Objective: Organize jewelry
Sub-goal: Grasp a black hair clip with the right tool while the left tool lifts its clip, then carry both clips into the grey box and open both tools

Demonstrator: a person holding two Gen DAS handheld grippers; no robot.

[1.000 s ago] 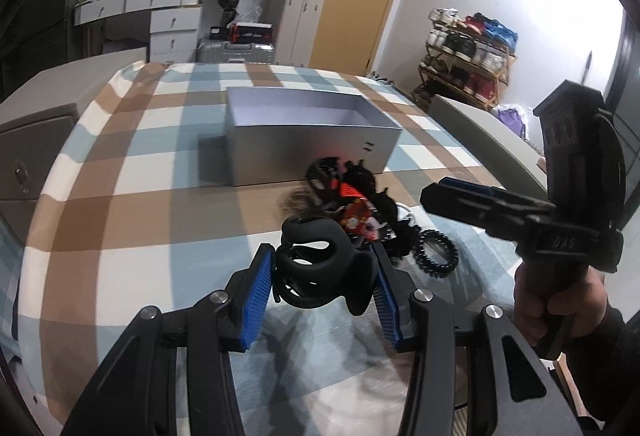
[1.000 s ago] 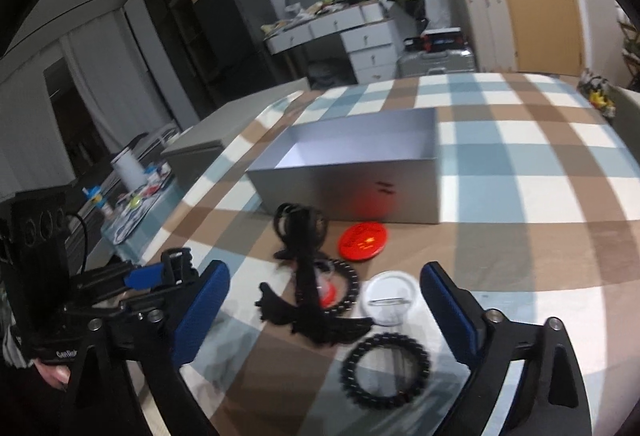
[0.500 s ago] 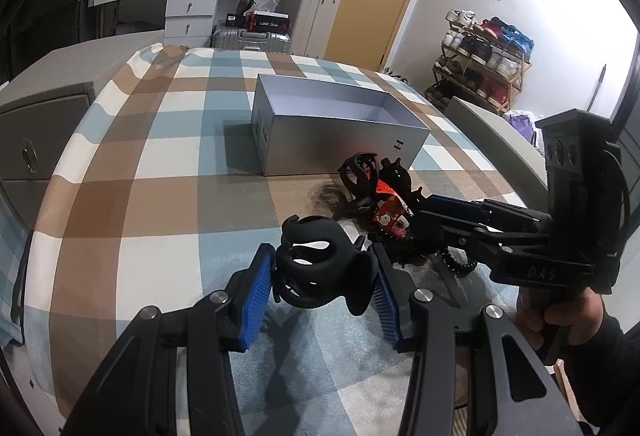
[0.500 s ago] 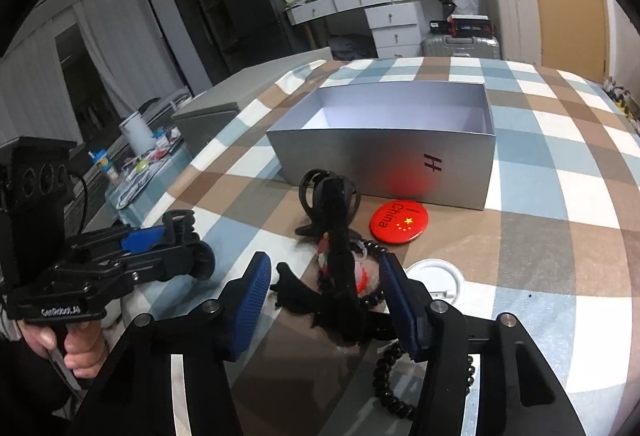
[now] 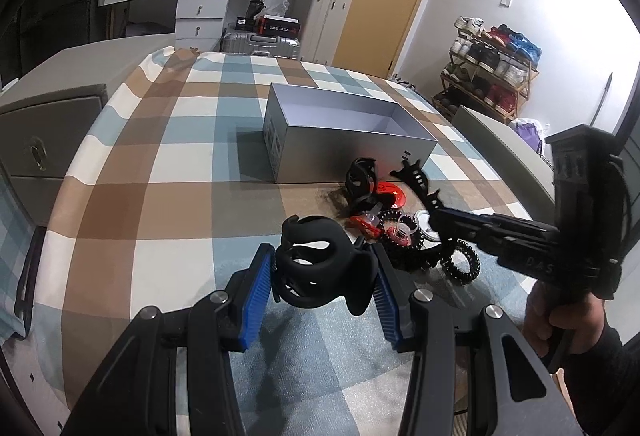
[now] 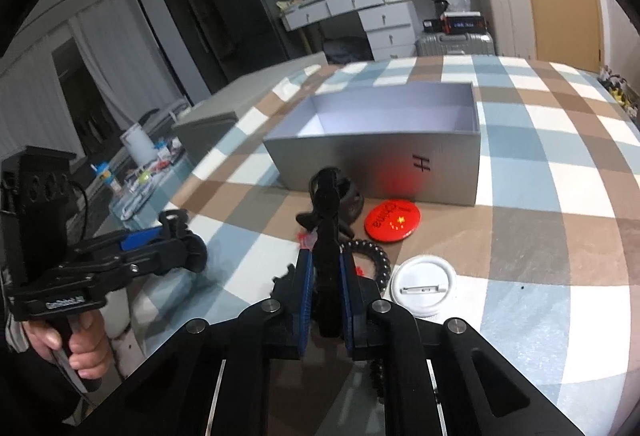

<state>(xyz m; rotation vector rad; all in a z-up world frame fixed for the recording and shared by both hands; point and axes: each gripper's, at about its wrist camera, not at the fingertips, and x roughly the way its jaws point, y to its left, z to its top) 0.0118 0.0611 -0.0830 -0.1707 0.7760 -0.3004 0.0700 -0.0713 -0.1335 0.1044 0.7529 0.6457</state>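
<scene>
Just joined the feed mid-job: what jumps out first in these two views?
A black claw clip is clamped in the left hand-held gripper in the foreground. The right hand-held gripper is closing on a flat black hair clip in the pile before the open grey box, beside a red badge.

Worktop: checked woven cloth, matt, over my whole field.
Box: stiff card, silvery satin outside, smooth pale inside, at 12 o'clock.
Claw clip: matt black plastic.
My gripper pads: ribbed blue rubbery facing.
Red badge: glossy.
White badge: smooth plastic back, metal pin.
Coil hair tie: shiny black plastic.
</scene>
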